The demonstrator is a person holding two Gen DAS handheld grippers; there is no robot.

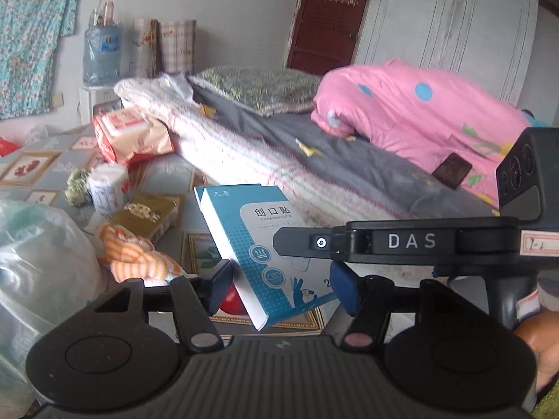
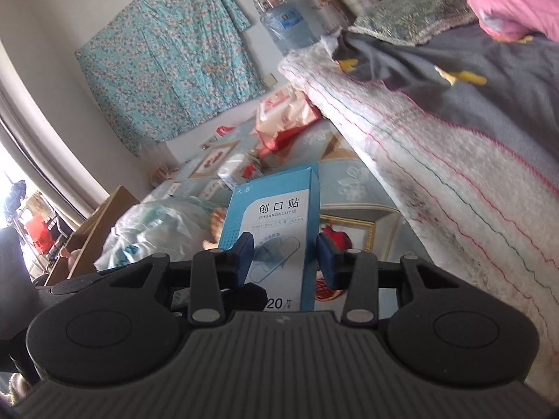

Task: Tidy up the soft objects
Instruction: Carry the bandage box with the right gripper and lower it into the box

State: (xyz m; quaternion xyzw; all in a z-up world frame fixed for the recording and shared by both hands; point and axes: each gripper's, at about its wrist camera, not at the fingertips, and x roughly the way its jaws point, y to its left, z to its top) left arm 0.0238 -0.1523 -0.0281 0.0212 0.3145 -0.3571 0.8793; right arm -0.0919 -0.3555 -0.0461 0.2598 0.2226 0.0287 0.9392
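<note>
1. The blue plaster box (image 2: 279, 230) stands upright between the pads of the right hand-held gripper (image 2: 283, 256), lifted above the patterned bench (image 2: 353, 181); the right pad shows a slight gap, so a firm hold cannot be confirmed.
2. The left hand-held gripper (image 1: 283, 288) brackets the same box (image 1: 260, 251), half spread, its pads apparently clear of it.
3. The box's long axis runs forward along both grippers' fingers; both hands are equally near.
4. The orange-striped cloth (image 1: 134, 255) lies on the bench, left of the box.
</note>
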